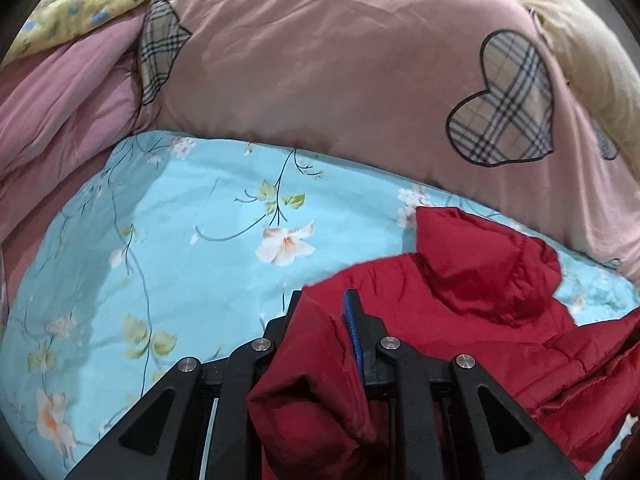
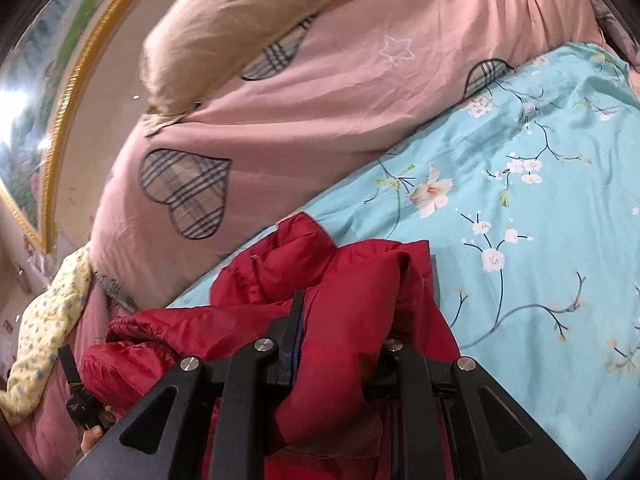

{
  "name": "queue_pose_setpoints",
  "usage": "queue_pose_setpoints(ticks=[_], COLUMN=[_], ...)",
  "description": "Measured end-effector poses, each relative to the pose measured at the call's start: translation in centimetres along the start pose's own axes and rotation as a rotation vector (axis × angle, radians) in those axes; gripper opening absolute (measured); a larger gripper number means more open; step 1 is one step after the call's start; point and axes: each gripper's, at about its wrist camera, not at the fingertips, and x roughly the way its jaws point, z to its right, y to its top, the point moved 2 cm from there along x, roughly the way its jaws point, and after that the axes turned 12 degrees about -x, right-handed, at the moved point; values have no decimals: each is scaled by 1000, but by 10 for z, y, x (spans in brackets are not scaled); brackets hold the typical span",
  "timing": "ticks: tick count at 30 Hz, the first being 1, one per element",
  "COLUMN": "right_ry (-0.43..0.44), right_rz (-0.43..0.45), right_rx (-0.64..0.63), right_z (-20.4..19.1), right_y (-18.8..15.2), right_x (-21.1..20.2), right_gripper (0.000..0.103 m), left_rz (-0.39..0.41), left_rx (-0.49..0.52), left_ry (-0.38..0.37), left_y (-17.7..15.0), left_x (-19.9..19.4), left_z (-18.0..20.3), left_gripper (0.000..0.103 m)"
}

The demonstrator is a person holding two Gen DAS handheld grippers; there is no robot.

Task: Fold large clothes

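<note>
A red puffy jacket lies bunched on the light blue floral sheet. My left gripper is shut on a fold of the jacket, which fills the gap between its black fingers. In the right wrist view the same red jacket is heaped in front of my right gripper, which is shut on a thick fold of it; the right finger is hidden under the fabric. The left gripper shows at the lower left of the right wrist view.
A large pink duvet with plaid hearts is piled along the far side of the bed. A beige pillow and a yellow floral cloth lie on it. A gold-framed picture hangs on the wall.
</note>
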Motion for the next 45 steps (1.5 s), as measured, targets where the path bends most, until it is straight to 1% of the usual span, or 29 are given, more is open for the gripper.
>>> queue_pose_setpoints(ticks=[3, 7, 9, 11, 13, 16, 18, 20, 22, 25, 28, 30, 32, 34, 36, 39, 42, 43, 45], right_ry=[-21, -15, -11, -9, -27, -58, -85, -122, -145, -150, -168, -182, -196, -215, -233, -233, -216, -205, -172], right_rz=[-30, -53, -58, -56, -43, -8, 10, 22, 27, 20, 32, 41, 45, 39, 35, 21, 16, 7, 4], right_rx=[44, 92, 108, 115, 113, 139, 139, 103, 83, 107, 142, 184, 226, 224, 200, 192, 187, 176, 161], right_z=[11, 25, 27, 28, 28, 29, 30, 26, 27, 34, 41, 45, 49, 48, 45, 43, 43, 41, 37], right_y=[4, 4, 2, 1, 0, 1, 2, 3, 5, 9, 13, 13, 11, 12, 12, 14, 13, 14, 17], right_x=[24, 48, 55, 61, 66, 74, 80, 87, 96, 107, 112, 114, 118, 123, 127, 131, 129, 127, 120], right_gripper=[19, 20, 20, 20, 20, 20, 19, 19, 19, 19, 19, 19, 20, 20, 20, 20, 25, 27, 35], left_rz=[0, 50, 53, 49, 48, 40, 44, 48, 57, 84, 96, 72, 29, -8, -17, -11, -40, -44, -17], left_rx=[16, 26, 17, 15, 19, 5, -2, -3, 1, 18, 78, 109, 115, 138, 169, 192, 201, 201, 219], left_ry=[39, 86, 99, 108, 120, 112, 98, 64, 41, -23, -65, -105, -136, -147, -115, -53, 10, 19, 47], left_y=[4, 15, 20, 22, 23, 25, 26, 26, 23, 9, -18, -42, -62, -80, -93, -97, -100, -101, -103], left_x=[25, 45, 53, 62, 71, 77, 71, 60, 42, 5, -28, -41, -44, -39, -29, -11, 19, 26, 34], left_z=[11, 18, 19, 23, 26, 26, 23, 19, 14, 3, -2, -3, -3, 2, 9, 16, 19, 19, 20], left_gripper=[20, 21, 21, 21, 21, 21, 22, 22, 22, 22, 22, 23, 23, 23, 23, 24, 24, 24, 24])
